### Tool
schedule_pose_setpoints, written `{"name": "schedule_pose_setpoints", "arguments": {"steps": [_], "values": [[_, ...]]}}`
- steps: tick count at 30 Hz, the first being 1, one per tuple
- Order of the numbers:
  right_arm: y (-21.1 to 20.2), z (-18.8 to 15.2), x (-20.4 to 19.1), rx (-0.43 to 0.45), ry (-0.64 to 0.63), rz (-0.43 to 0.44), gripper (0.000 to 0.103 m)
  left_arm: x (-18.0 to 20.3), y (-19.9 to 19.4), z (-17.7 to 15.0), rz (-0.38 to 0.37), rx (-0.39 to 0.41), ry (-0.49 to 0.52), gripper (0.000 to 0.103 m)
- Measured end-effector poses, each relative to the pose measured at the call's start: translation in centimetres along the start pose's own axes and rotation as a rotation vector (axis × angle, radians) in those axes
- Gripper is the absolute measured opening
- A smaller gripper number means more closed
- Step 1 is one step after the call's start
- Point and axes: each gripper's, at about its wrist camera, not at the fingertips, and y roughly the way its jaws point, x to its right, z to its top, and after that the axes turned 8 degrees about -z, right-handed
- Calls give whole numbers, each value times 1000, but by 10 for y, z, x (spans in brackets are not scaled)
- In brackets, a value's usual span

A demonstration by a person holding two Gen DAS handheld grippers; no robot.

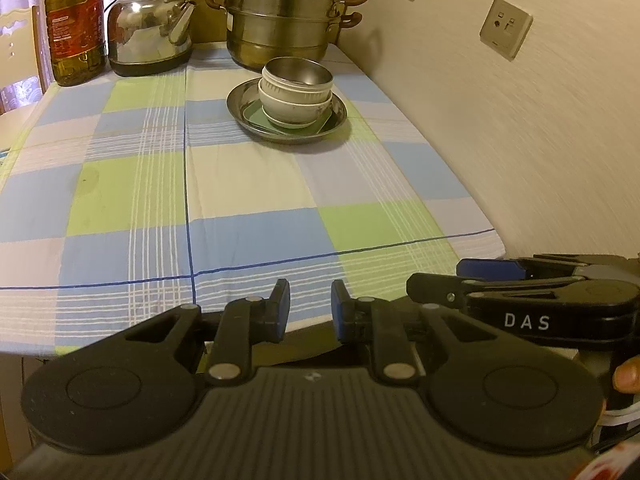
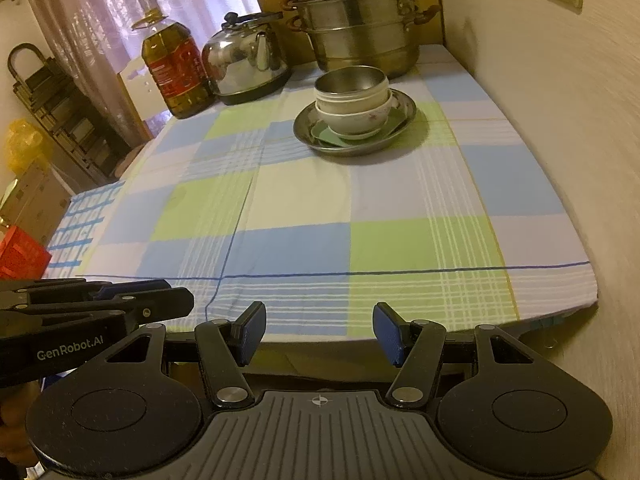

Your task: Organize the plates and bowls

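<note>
Both my grippers, left gripper and right gripper, hover with jaws apart, empty. Far ahead of the jaws, stacked bowls sit in a steel plate.

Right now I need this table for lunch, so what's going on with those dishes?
Nothing is being handled. A person holds two grippers at the table's near edge, left gripper and right gripper, both empty with jaws apart. The dishes are already stacked at the far end: a steel bowl nested on white bowls, on a green plate, in a metal dish.
</note>
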Motion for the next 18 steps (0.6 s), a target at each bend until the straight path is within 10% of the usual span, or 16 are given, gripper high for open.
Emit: {"name": "schedule_pose_setpoints", "arguments": {"steps": [18], "values": [[1,1,-3,-1,-2,-2,59,-1,-1,0,0,-4,4,19]]}}
